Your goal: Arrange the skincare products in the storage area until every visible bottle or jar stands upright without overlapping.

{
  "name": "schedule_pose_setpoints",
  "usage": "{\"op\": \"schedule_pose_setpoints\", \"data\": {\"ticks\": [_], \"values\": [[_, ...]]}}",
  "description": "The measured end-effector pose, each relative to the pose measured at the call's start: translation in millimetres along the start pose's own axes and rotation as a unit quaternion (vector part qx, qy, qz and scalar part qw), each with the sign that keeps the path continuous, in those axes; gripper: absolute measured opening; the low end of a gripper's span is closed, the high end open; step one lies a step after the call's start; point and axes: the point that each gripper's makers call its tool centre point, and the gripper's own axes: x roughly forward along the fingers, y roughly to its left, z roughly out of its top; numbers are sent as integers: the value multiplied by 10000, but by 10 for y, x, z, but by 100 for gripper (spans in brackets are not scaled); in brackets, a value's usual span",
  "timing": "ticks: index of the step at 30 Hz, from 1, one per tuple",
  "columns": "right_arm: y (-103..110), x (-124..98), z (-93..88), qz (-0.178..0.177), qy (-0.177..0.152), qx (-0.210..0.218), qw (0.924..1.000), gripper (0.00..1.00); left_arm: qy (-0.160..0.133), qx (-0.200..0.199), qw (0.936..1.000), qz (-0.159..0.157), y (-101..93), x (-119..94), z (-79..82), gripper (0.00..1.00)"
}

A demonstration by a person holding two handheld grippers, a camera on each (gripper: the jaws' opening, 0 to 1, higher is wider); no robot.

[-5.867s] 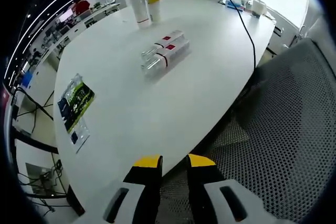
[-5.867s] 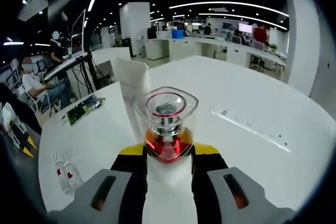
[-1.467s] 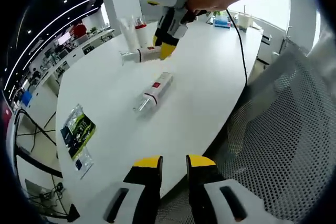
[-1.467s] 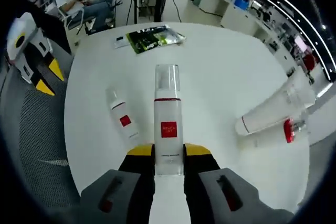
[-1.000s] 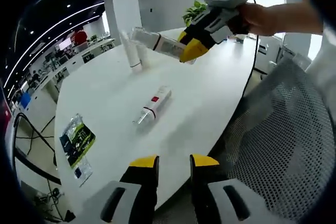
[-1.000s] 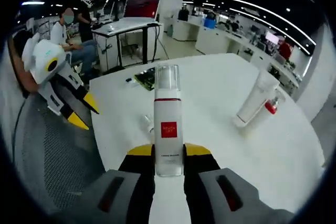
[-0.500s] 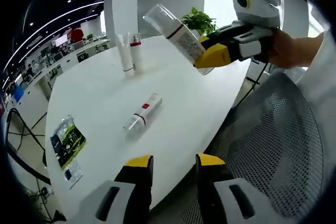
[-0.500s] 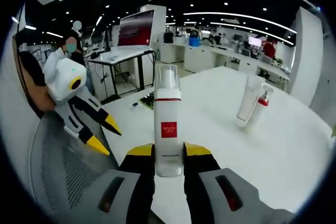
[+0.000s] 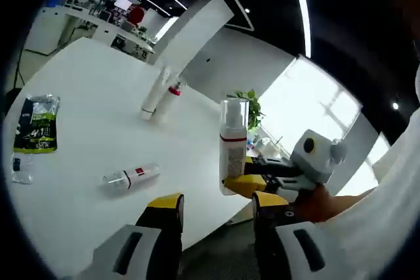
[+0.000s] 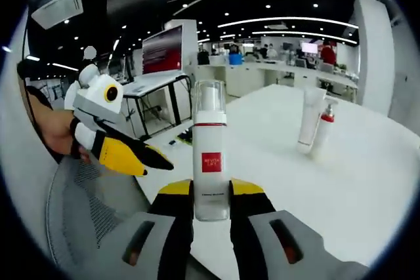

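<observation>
My right gripper (image 10: 210,191) is shut on a clear bottle (image 10: 210,155) with a red band and red label, held upright in the air with its clear cap on top. From the left gripper view, that bottle (image 9: 232,142) rises from the right gripper (image 9: 231,187) near the table's near edge. A second, matching bottle (image 9: 131,177) lies on its side on the white table (image 9: 72,83). A white tube (image 9: 153,95) and a red-topped pump bottle (image 9: 172,96) stand upright together at the far side. My left gripper (image 9: 215,204) is open and holds nothing, hanging off the table's edge.
A green packet (image 9: 36,124) and a small clear sachet (image 9: 20,167) lie near the table's left edge. A grey mesh chair (image 10: 85,218) sits below the left gripper (image 10: 157,164), held by a hand (image 10: 56,132). Office desks and a screen (image 10: 164,47) fill the background.
The right gripper took one of the two lying bottles off the table, turned it upright and brought it toward the near edge. Both cameras have swung and rolled.
</observation>
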Motion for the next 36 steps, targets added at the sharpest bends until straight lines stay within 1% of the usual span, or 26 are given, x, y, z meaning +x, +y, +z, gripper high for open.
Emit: {"op": "schedule_pose_setpoints", "data": {"ticks": [1,3,4,5,7,9,11,12,13,15,17,19,21,24,26,28,30,31,33,34,35,36], "values": [[21,-2,-2,8,13,-31,10000,17,-131,-62,9999,-76,-34,32,43,48],[52,-3,-15,-19,72,-153,9999,17,-262,-173,9993,-212,-99,74,94,52],[66,0,-26,-23,95,-181,9998,17,-383,-291,9985,-250,-113,94,140,54],[74,1,-33,-21,111,-184,9998,17,-460,-379,9979,-260,-123,108,171,56],[94,2,-39,-31,136,-202,9997,17,-582,-415,9971,-256,-134,128,218,61],[118,6,-33,-28,146,-245,9996,17,-636,-340,9973,-164,-123,164,241,61],[145,13,-18,-45,157,-289,9994,17,-518,-196,9984,-68,-94,194,216,53],[166,20,-2,-36,150,-159,9998,17,-413,-109,9991,9,-71,208,191,50],[183,26,5,-23,153,-106,9998,17,-414,-46,9991,37,-68,219,189,48],[217,38,17,-63,172,-194,9996,17,-415,-69,9991,54,-72,238,189,47],[264,48,30,-9,188,-248,9995,17,-399,-81,9992,13,-83,237,183,40],[296,52,48,-4,206,-411,9989,17,-308,-36,9995,-29,-109,241,152,29],[309,54,49,-3,248,-415,9988,17,-185,-183,9996,-143,-141,247,112,24],[324,60,49,44,224,-378,9990,17,-174,-293,9993,-147,-105,213,125,24],[335,73,52,71,209,-412,9989,18,-164,-290,9993,-147,-105,201,128,23],[357,85,57,122,211,-443,9987,18,-142,-198,9996,-169,-108,173,138,22],[393,85,64,259,227,-464,9983,18,-70,20,9997,-232,-114,148,144,22],[402,84,67,305,227,-482,9981,19,-33,65,9996,-263,-120,143,142,22],[464,64,40,568,316,-554,9963,22,45,271,9993,-256,-97,120,148,22],[472,45,41,621,319,-645,9955,23,143,515,9980,-324,-98,89,148,22],[507,20,63,745,241,-720,9943,26,184,641,9973,-322,-85,68,158,22],[510,8,68,762,227,-717,9943,28,225,753,9965,-302,-57,46,166,22]]}}
